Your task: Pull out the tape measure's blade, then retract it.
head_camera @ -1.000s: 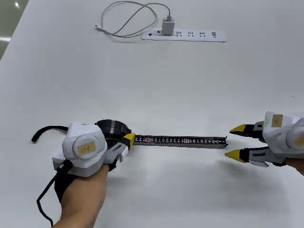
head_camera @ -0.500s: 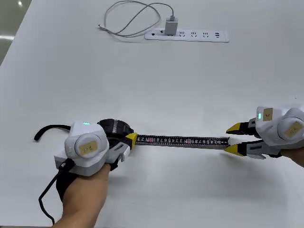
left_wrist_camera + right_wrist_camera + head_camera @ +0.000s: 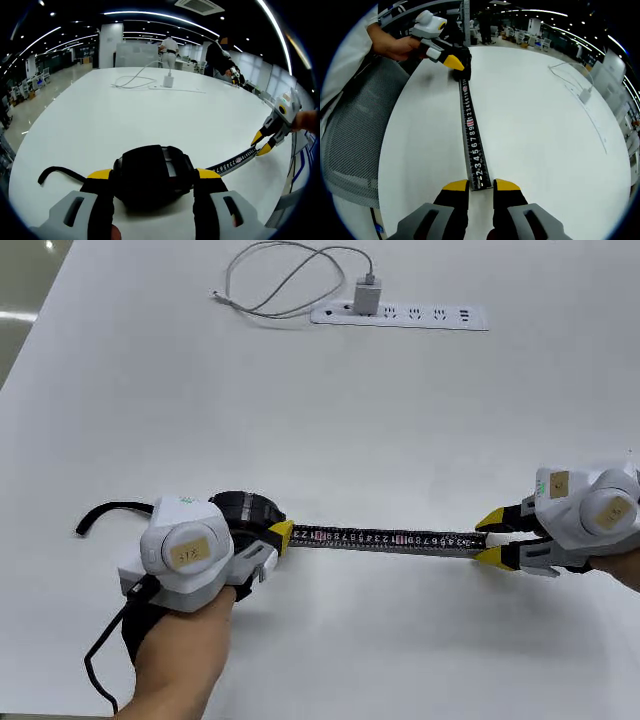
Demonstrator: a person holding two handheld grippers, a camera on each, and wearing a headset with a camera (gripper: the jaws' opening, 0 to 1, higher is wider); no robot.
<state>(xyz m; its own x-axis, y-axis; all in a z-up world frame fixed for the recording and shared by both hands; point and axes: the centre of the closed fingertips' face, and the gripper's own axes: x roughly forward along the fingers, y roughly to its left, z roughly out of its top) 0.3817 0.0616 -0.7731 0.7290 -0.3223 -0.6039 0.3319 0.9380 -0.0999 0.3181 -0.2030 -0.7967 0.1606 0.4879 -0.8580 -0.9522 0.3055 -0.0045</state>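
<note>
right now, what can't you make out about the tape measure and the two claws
- The tape measure case: head view, mostly hidden behind the body of the left claw.
- Tip of the blade: right gripper view, it lies between the tips of the right claw; whether they pinch it is unclear.
- Numbers on the blade: left gripper view, too small and warped to read.

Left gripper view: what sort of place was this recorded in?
Likely a large open-plan office or lab hall: a broad white worktable, long ceiling strip lights, a ceiling air-conditioning vent, and people standing among desks beyond the table.
</note>
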